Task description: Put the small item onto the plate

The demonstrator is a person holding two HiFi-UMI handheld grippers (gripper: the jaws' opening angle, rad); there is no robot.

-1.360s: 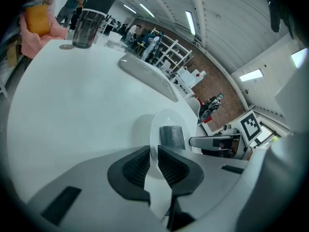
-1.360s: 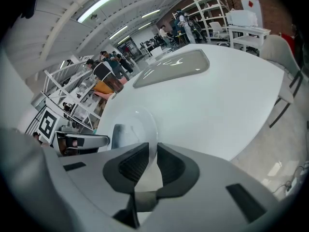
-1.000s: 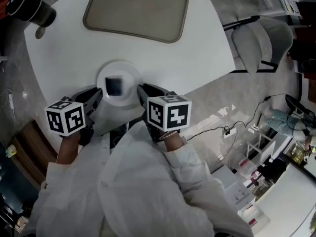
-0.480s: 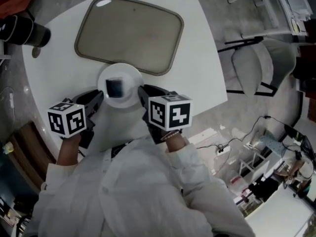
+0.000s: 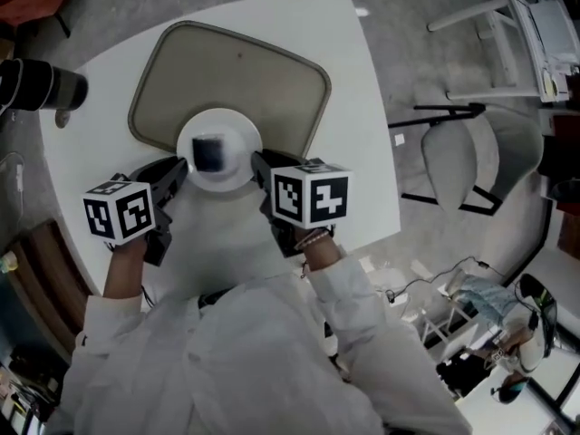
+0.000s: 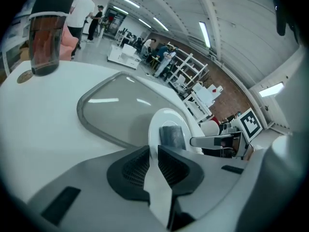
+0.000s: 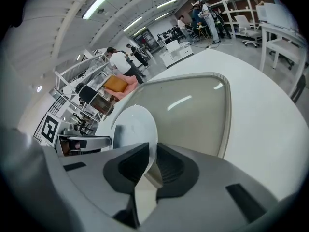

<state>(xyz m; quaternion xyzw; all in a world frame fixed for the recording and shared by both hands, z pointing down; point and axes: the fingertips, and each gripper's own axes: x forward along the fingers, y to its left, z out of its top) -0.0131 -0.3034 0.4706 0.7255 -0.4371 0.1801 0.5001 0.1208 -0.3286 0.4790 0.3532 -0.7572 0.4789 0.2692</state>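
Note:
A white plate [image 5: 241, 136] hangs between my two grippers over the near edge of a beige tray [image 5: 227, 66]. A small dark grey block [image 5: 209, 154] lies in the middle of the plate. My left gripper [image 5: 179, 166] is shut on the plate's left rim, and my right gripper [image 5: 259, 162] is shut on its right rim. In the left gripper view the rim [image 6: 161, 116] runs into the left gripper [image 6: 153, 159], with the block [image 6: 171, 135] just beyond. In the right gripper view the plate [image 7: 137, 122] sits pinched in the right gripper [image 7: 151, 161].
The tray lies on a white round-cornered table [image 5: 362, 125]. A dark tumbler [image 5: 41, 84] and a small round disc [image 5: 62, 118] stand at the table's left. A grey chair [image 5: 467, 157] stands on the floor to the right, a wooden bench [image 5: 36, 270] to the left.
Both grippers have carried the plate with the block away from the table's near edge. It now overlaps the tray's near edge. The grips look the same.

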